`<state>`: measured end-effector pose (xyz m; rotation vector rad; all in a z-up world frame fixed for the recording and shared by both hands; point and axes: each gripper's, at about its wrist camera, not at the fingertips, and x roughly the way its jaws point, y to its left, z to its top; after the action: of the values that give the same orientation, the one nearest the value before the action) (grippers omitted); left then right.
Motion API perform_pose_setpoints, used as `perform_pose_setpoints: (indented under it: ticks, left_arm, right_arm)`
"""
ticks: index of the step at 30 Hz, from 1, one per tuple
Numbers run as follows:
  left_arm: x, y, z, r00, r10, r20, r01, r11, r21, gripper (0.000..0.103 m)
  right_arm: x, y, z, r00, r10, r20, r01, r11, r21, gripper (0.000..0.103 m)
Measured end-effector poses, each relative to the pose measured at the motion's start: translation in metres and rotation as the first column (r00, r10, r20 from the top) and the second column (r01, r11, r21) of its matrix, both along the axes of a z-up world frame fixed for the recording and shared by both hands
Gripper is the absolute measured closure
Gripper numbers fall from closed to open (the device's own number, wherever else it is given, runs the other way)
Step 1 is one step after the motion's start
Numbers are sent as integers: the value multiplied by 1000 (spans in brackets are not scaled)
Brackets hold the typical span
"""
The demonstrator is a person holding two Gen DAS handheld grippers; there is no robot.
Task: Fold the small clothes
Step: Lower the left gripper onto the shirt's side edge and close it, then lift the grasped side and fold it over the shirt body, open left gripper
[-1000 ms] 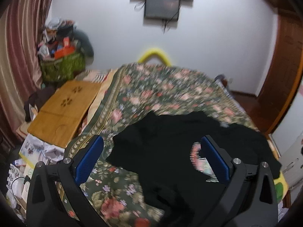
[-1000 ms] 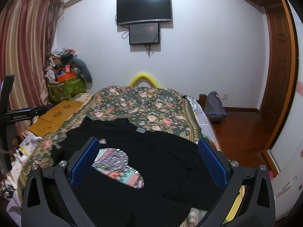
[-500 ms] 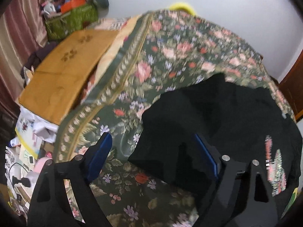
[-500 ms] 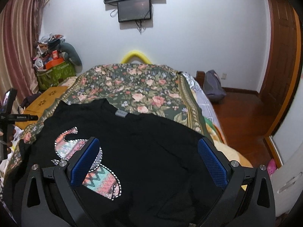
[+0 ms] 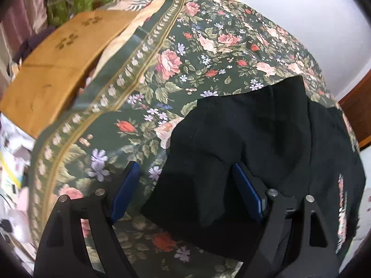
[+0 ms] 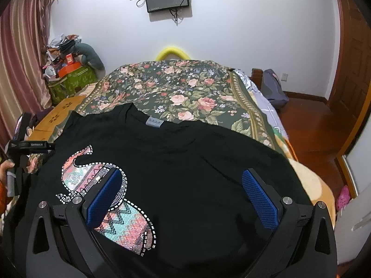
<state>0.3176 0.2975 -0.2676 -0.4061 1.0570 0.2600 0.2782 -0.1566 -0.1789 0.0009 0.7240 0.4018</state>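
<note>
On the flowered bedspread (image 6: 185, 92) a black T-shirt (image 6: 185, 162) lies spread out flat, front up, with a patterned cat print (image 6: 92, 178) on its chest and a grey neck label (image 6: 154, 122) at the collar toward the far end of the bed. The right gripper (image 6: 183, 197) hangs over the middle of the shirt, tipped down toward it, its two blue pads (image 6: 260, 200) standing wide apart with only flat cloth below them; nothing is pinched. The left pad of that gripper sits over the cat print.

In the left wrist view the left gripper (image 5: 185, 192) points steeply down at the shirt's left sleeve (image 5: 192, 197), which lies on the bedspread at the garment's edge. Its jaws have just been closing in, and the sleeve cloth sits between them; the right-side pad (image 5: 248, 192) is against the black fabric, while the left-side pad is apart from it over bare bedspread, so the sleeve is not clamped yet.

At the left edge of the right wrist view a hand (image 6: 5, 169) grips the left tool's handle, low beside the bed. A wooden board (image 5: 58, 64) lies along the bed's left side
</note>
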Motion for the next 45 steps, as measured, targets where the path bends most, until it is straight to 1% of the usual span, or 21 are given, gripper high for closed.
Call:
perform_pose_setpoints:
  ticks: [2, 4, 6, 8, 10, 12, 13, 15, 16, 18, 20, 23, 27, 30, 35, 37, 40, 45]
  left_arm:
    - [3, -1, -2, 1000, -3, -1, 3, 1000, -14, 22]
    - [4, -3, -2, 1000, -16, 2, 16, 1000, -22, 26]
    - [4, -3, -2, 1000, -21, 4, 21, 999, -42, 33]
    - [4, -4, -2, 1000, -21, 2, 21, 999, -47, 35]
    - [4, -5, -1, 999, -34, 8, 34, 998, -61, 44]
    - [4, -9, 2, 999, -51, 15, 51, 996, -67, 60]
    - [4, -14, 5, 998, -68, 17, 68, 996, -52, 66]
    - [4, -24, 10, 995, -98, 12, 97, 995, 4, 84]
    - [4, -30, 13, 994, -113, 6, 113, 993, 41, 88]
    - [3, -37, 19, 992, -126, -3, 126, 988, 87, 94]
    - [0, -41, 27, 991, -131, 7, 130, 985, 115, 95]
    - [-7, -50, 46, 989, -143, 45, 135, 978, 160, 95]
    - [-14, -65, 77, 979, -180, 100, 156, 965, 212, 95]
    - [-19, -82, 103, 964, -223, 145, 185, 953, 241, 95]
    - [-21, -121, 135, 931, -308, 196, 256, 933, 252, 95]
    - [-17, -138, 140, 917, -346, 201, 293, 923, 250, 95]
    - [-11, -168, 138, 896, -400, 192, 350, 903, 249, 95]
    - [-8, -206, 126, 877, -454, 161, 414, 881, 231, 95]
  right_arm:
    - [1, 2, -1, 1000, 1, -7, -1, 1000, 5, 0]
    - [1, 2, -2, 1000, 2, -12, -2, 1000, 10, 0]
    - [0, 3, -1, 1000, 4, -12, -3, 1000, 11, 0]
    - [-1, 3, 1, 1000, 4, -8, -4, 1000, 9, 0]
    - [-1, 3, 2, 1000, 4, -3, -4, 1000, 6, 0]
    - [-2, 3, 2, 1000, 2, 0, -2, 1000, 4, 0]
    - [-2, 2, 2, 1000, 2, 0, -2, 1000, 4, 0]
    - [-2, 2, 2, 1000, 2, 1, -2, 1000, 3, 0]
    - [-2, 2, 3, 1000, 1, 2, -1, 1000, 2, 0]
    - [-2, 1, 4, 1000, 2, 4, -2, 1000, 3, 0]
    - [-3, 1, 5, 1000, 3, 7, -3, 1000, 2, 0]
    - [-6, 0, 8, 1000, 3, 16, -3, 1000, -2, 0]
    - [-9, -2, 13, 1000, 5, 31, -5, 1000, -6, 0]
    - [-13, -4, 16, 999, 2, 40, -2, 1000, -2, 0]
    - [-18, -8, 22, 998, -4, 58, 3, 1000, 10, 0]
    - [-20, -10, 23, 998, -6, 63, 5, 1000, 14, 0]
    - [-23, -14, 24, 998, -6, 66, 5, 1000, 18, 0]
    - [-28, -20, 21, 998, -11, 65, 10, 1000, 12, 0]
